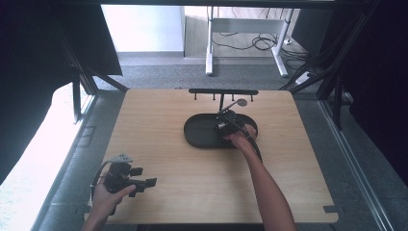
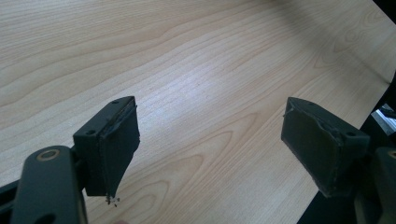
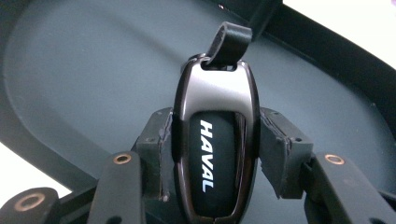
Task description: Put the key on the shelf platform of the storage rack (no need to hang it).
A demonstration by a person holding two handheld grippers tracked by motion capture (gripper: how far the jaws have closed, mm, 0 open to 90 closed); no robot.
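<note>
The counter (image 1: 159,187) is light wood-grain, rectangular. Behind its far edge lies grey carpeted floor (image 1: 159,77). A white-legged desk frame (image 1: 210,53) stands beyond, with black cables (image 1: 260,43) coiled beneath it. Dark curtains (image 1: 380,72) flank both sides.

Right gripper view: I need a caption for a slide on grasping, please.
Right gripper shut on a car key marked HAVAL, held above a dark oval tray.

Black tray (image 1: 202,132), pale wood-grain table (image 1: 159,144), silver-and-black key fob (image 3: 215,140) with white lettering
</note>
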